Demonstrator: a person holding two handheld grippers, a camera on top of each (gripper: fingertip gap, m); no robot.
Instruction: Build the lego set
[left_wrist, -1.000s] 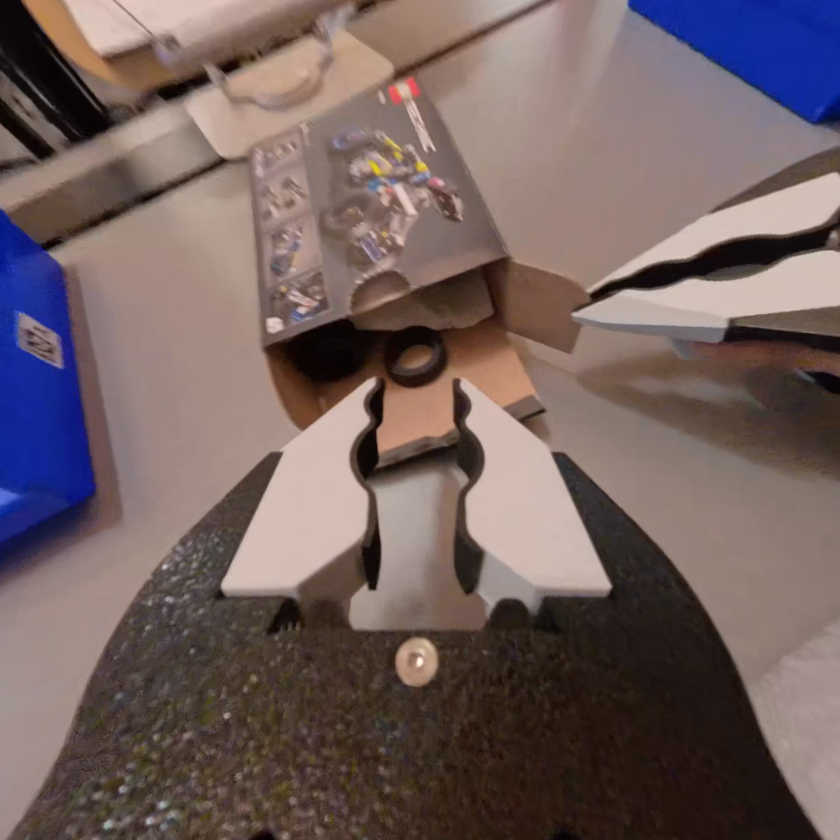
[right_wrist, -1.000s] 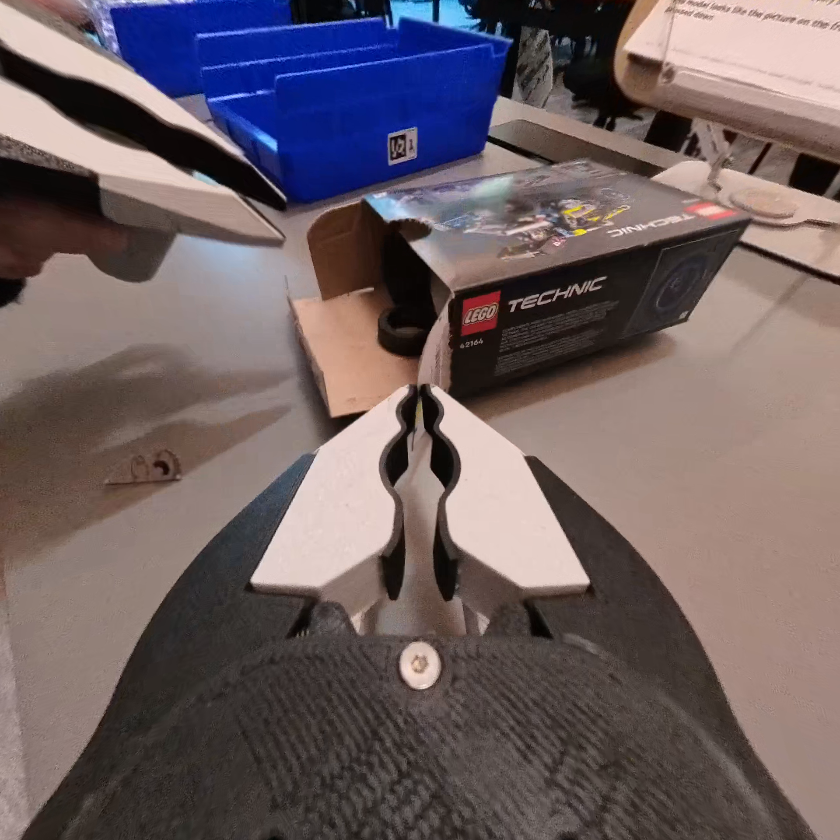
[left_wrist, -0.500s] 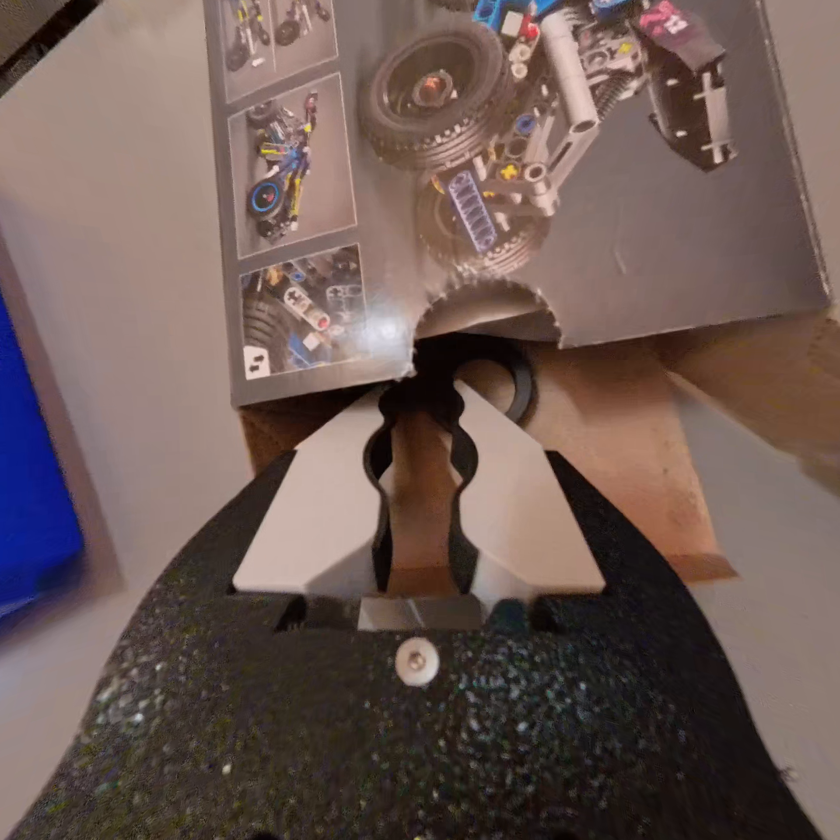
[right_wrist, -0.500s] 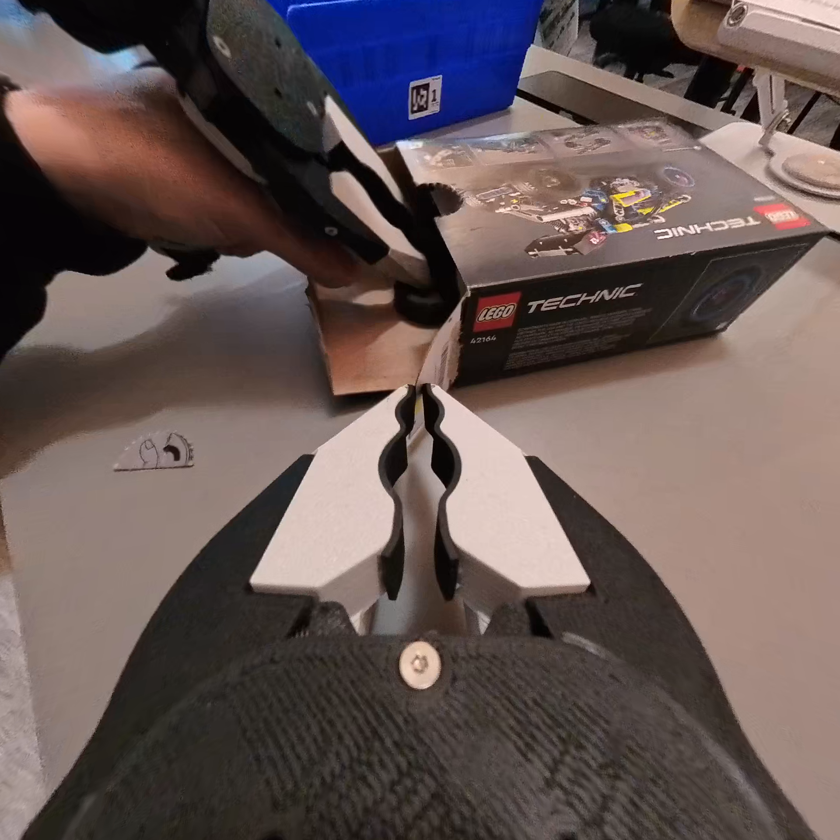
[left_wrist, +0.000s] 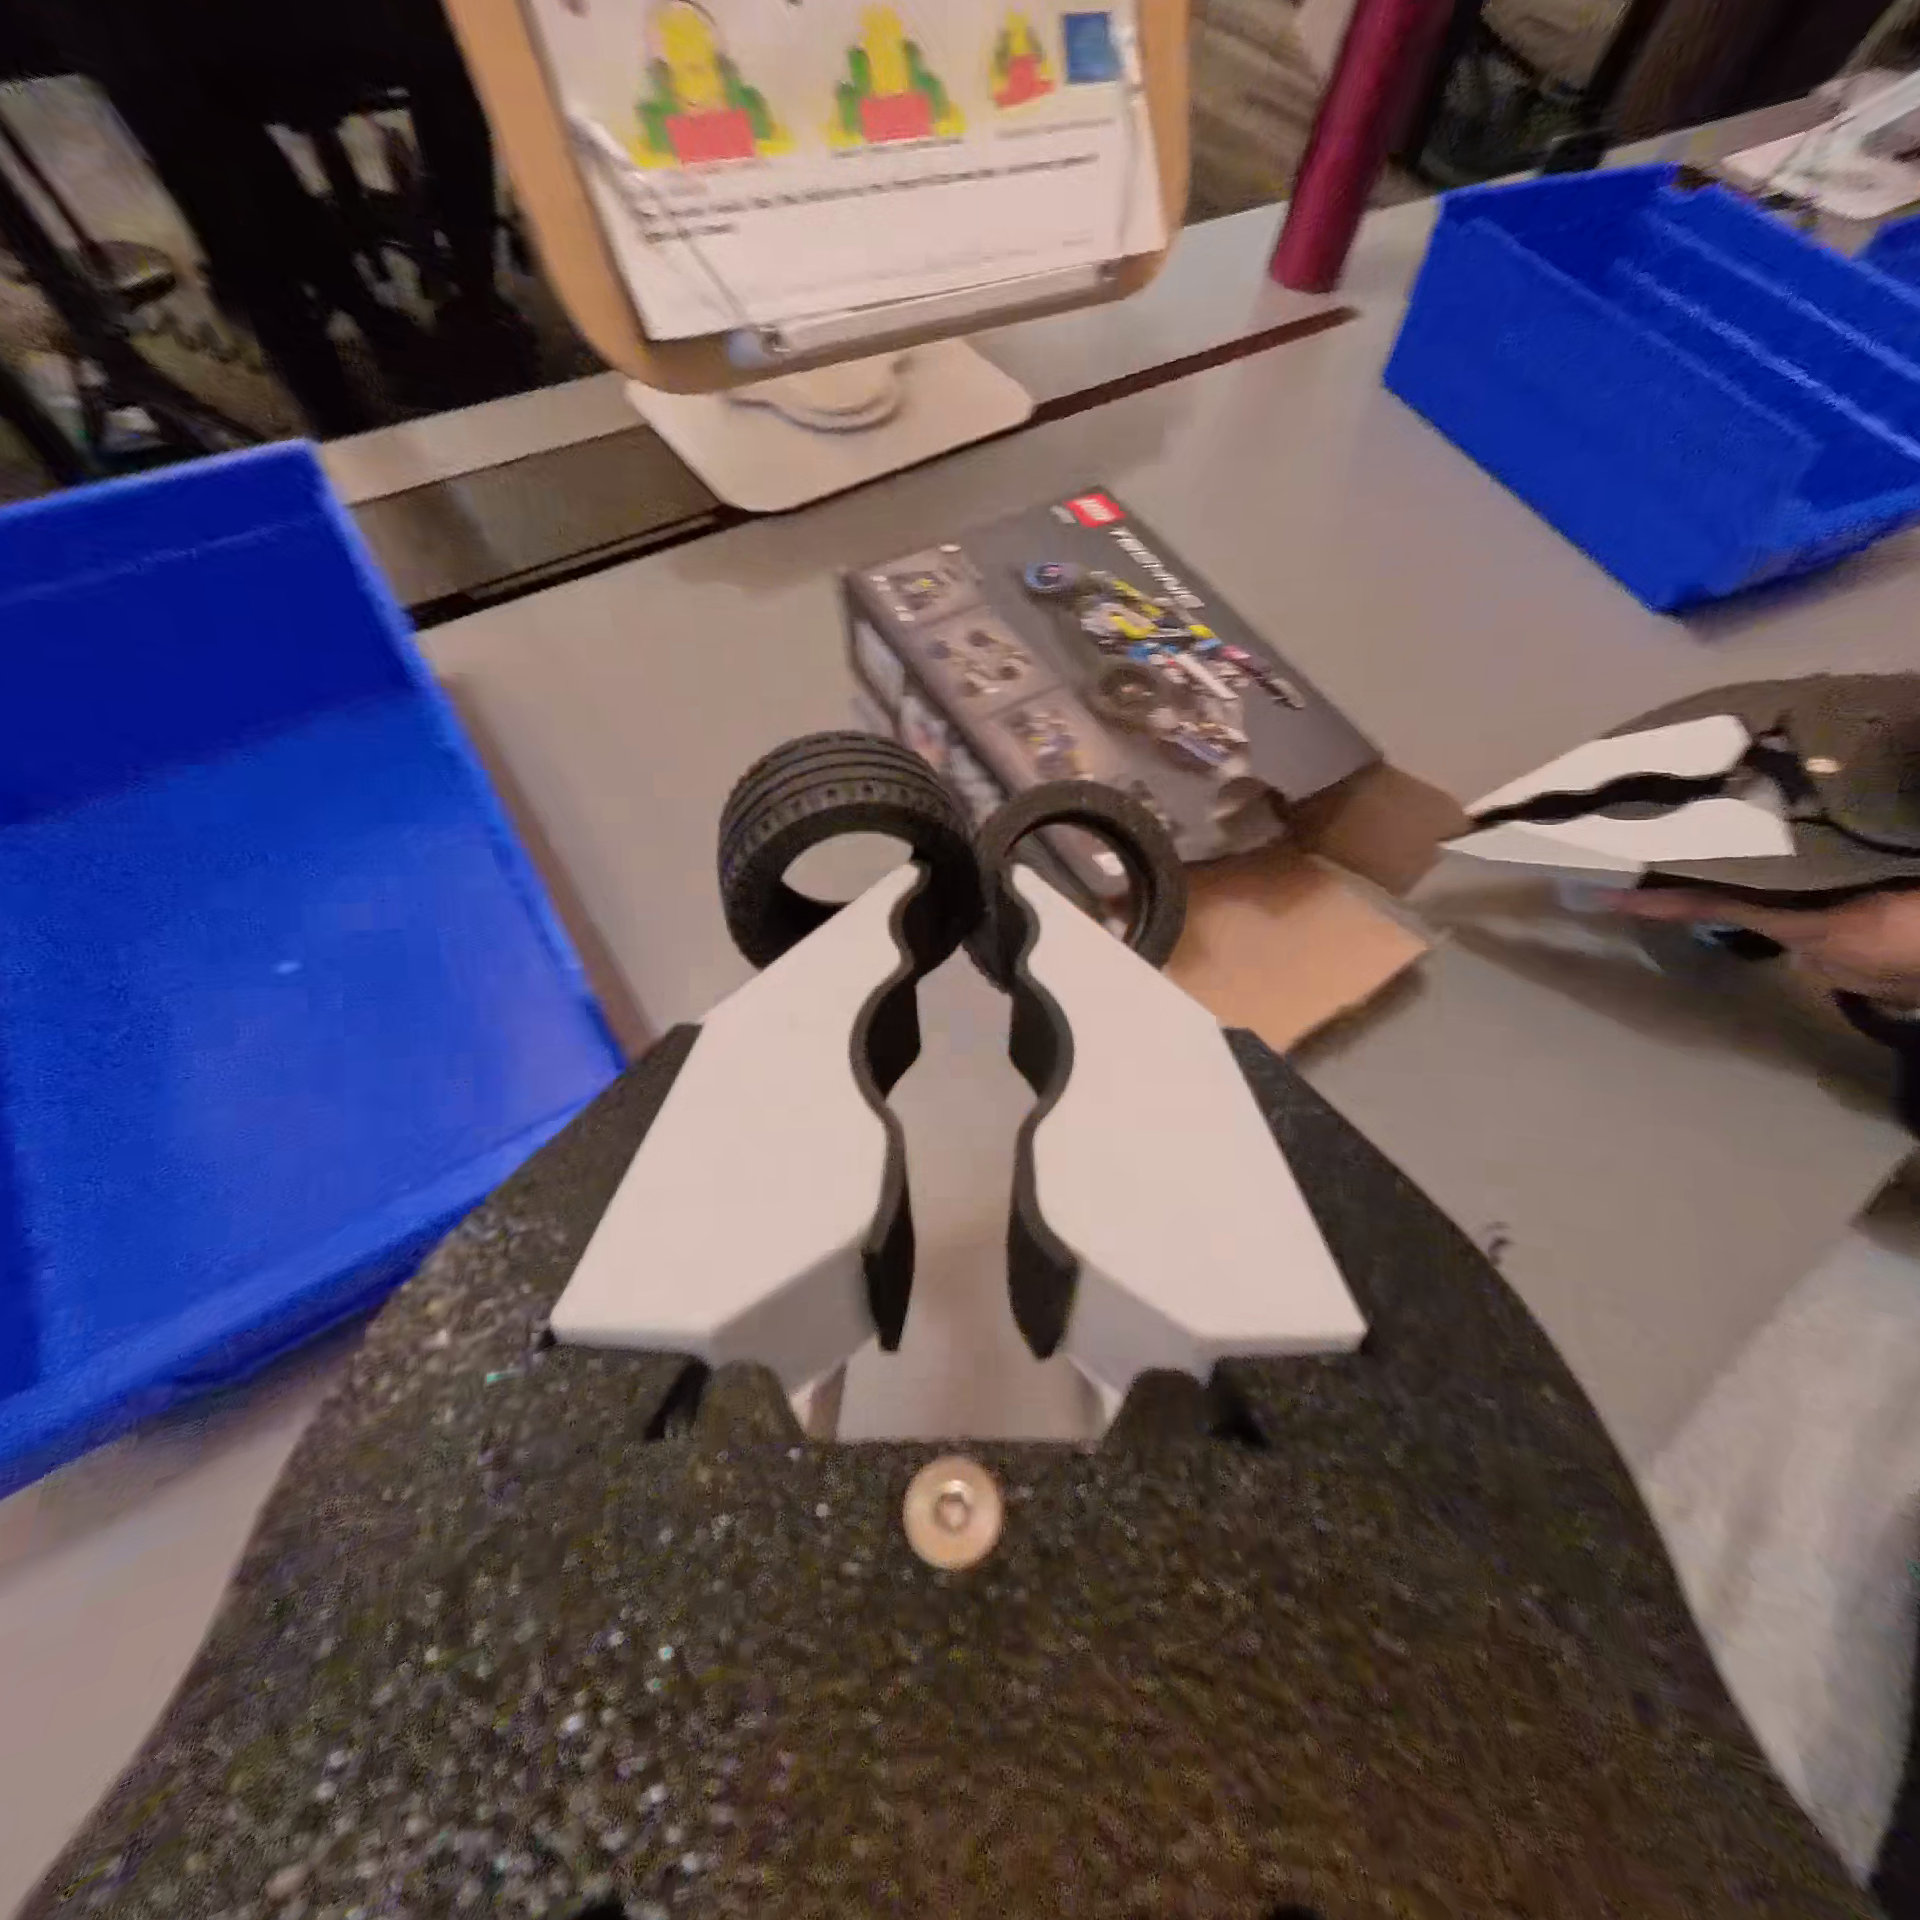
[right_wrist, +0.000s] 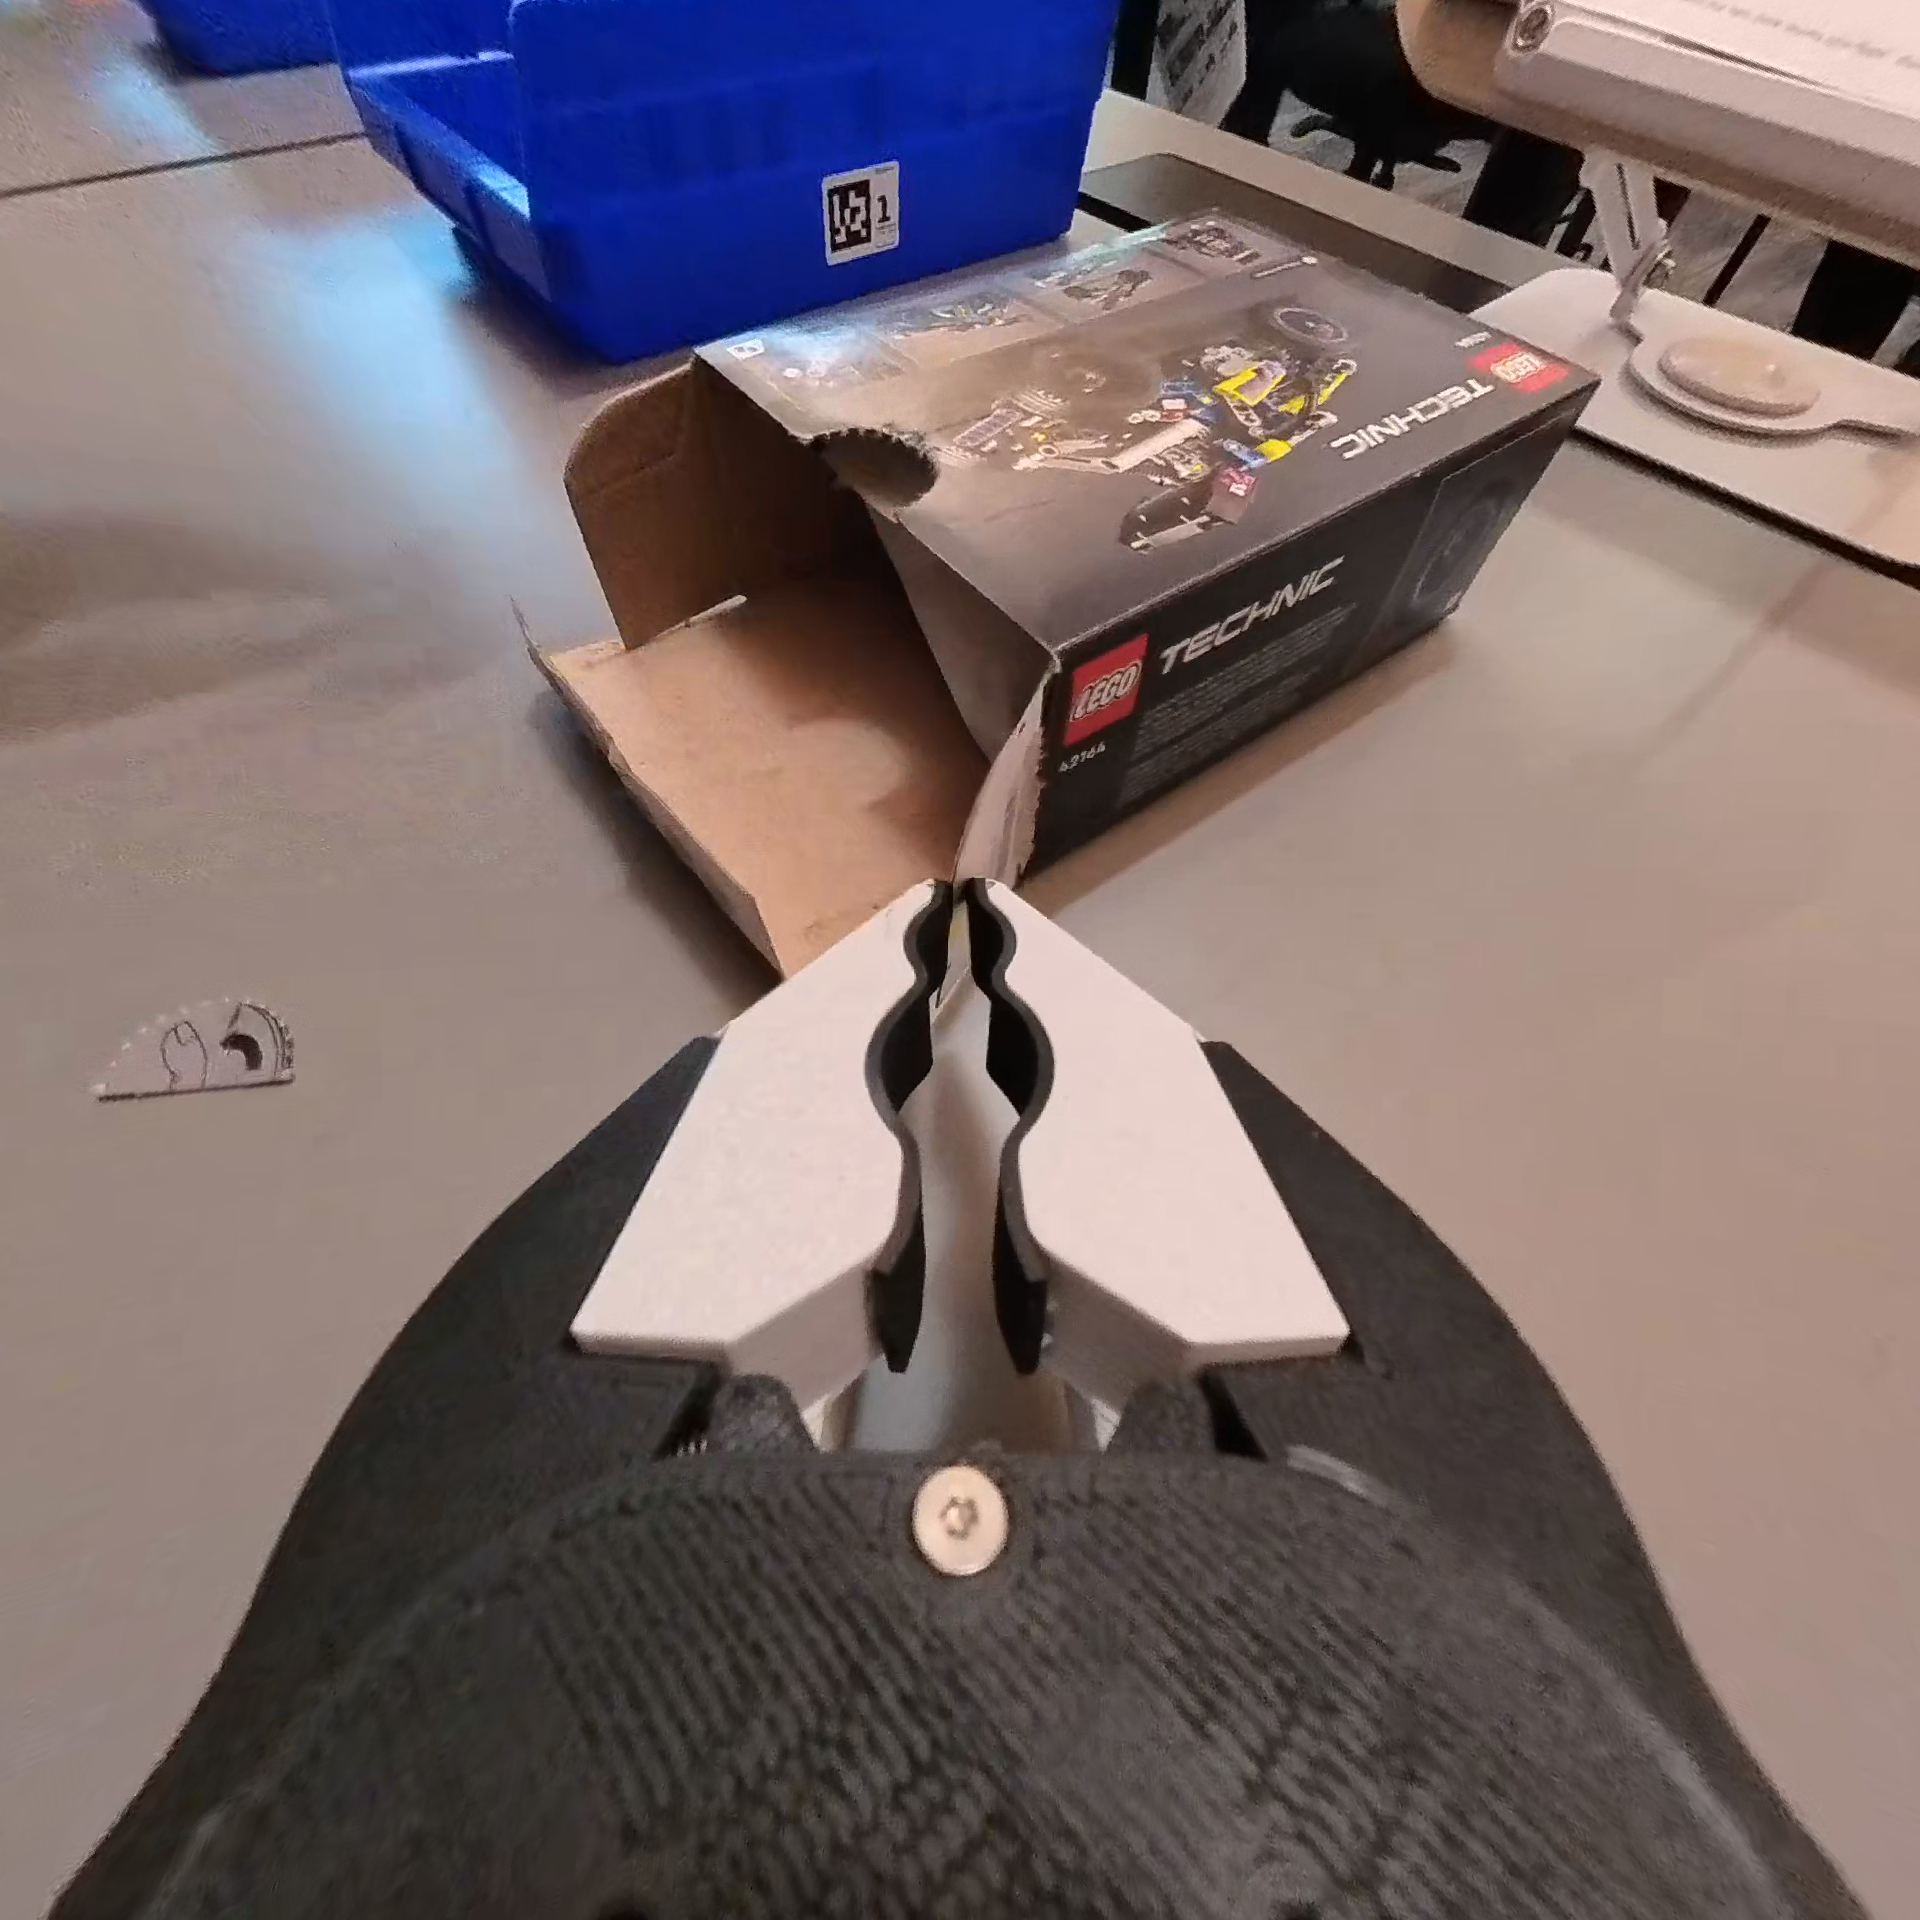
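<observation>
My left gripper (left_wrist: 966, 904) is shut on two black rubber tyres, a wide one (left_wrist: 831, 831) on its left and a narrower one (left_wrist: 1101, 862) on its right, held above the table beside a blue bin (left_wrist: 208, 935). The dark lego set box (left_wrist: 1101, 665) lies behind them with its brown end flap (left_wrist: 1299, 945) open. In the right wrist view the box (right_wrist: 1195, 540) is open toward me, its opening dark. My right gripper (right_wrist: 961, 894) is shut on the torn side flap (right_wrist: 1003, 800) of the box. It also shows in the left wrist view (left_wrist: 1475, 836).
A blue divided bin (left_wrist: 1683, 395) stands at the back right and shows in the right wrist view (right_wrist: 727, 156). An instruction stand (left_wrist: 831, 208) is behind the box. A small torn cardboard tab (right_wrist: 197, 1049) lies on the grey table (right_wrist: 1455, 1039). The tips of one gripper are about 25 cm away from the tips of the other.
My left gripper reached into the open box end, closed on the two tyres and pulled back and up with them toward the left blue bin. The right gripper kept holding the flap.
</observation>
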